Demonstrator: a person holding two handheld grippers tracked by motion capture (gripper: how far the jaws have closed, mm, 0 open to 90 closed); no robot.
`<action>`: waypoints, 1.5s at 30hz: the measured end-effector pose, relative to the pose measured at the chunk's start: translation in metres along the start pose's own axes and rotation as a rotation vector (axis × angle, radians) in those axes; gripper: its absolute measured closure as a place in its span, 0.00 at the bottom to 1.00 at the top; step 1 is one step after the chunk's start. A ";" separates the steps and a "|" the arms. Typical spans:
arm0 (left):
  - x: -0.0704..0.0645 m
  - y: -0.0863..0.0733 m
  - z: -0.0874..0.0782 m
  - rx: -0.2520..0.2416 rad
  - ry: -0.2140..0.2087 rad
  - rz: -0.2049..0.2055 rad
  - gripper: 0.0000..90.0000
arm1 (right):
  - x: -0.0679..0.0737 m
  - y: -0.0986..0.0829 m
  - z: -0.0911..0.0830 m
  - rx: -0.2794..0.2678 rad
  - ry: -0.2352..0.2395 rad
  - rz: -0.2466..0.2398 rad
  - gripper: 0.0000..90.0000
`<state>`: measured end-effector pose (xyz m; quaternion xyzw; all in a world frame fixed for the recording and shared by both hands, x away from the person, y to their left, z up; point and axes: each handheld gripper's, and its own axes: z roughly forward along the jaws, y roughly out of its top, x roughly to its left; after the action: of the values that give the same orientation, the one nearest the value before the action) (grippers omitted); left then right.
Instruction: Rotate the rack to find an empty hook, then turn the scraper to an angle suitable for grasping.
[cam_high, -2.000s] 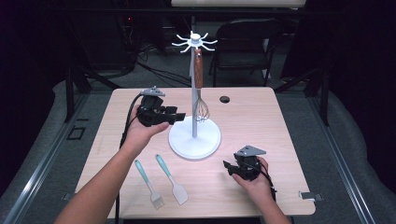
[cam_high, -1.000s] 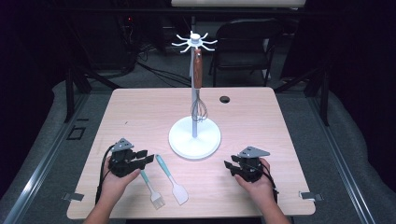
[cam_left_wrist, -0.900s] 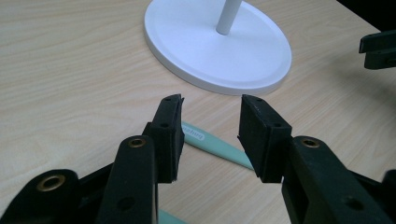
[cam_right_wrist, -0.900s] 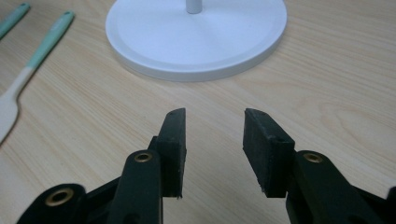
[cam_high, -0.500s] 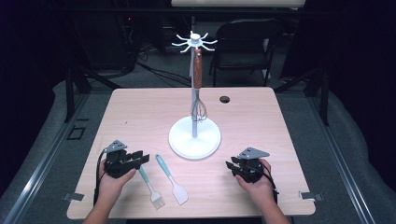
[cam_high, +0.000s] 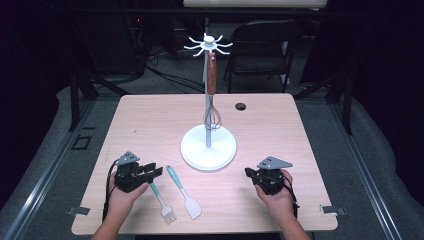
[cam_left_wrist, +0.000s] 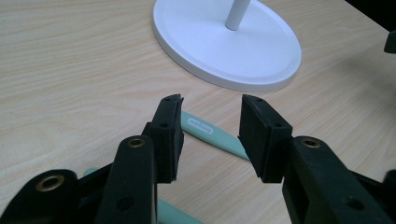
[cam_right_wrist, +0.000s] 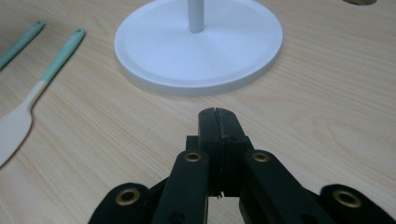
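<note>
Bare wooden tabletop (cam_high: 280, 125) lies open far and right. The white round-based utensil stand (cam_high: 208, 147) blocks the centre; two teal-handled utensils (cam_high: 172, 192) clutter the near left.

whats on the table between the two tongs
In the high view, a teal-handled silicone brush and a teal-handled pale spatula lie between the left tongs and right tongs.

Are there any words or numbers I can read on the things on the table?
Small white lettering on the teal spatula handle, between the left gripper jaws: too blurred to read.
White stand base: no writing.
Hanging whisk: no writing that can be made out.
</note>
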<state>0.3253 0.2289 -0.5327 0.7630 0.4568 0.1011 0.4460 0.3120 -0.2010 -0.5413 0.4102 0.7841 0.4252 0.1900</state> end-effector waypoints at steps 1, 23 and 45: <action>0.000 0.000 0.000 -0.001 0.001 -0.001 0.66 | 0.001 0.002 -0.003 -0.019 -0.003 -0.002 1.00; -0.001 0.000 -0.001 -0.008 0.008 0.003 0.66 | 0.002 0.044 -0.018 -0.197 0.046 -0.006 1.00; 0.003 -0.001 -0.001 -0.011 0.003 -0.009 0.66 | 0.006 0.128 -0.031 -0.329 0.083 -0.064 1.00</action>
<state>0.3260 0.2322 -0.5337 0.7583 0.4605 0.1028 0.4499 0.3501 -0.1734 -0.4186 0.3303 0.7238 0.5581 0.2358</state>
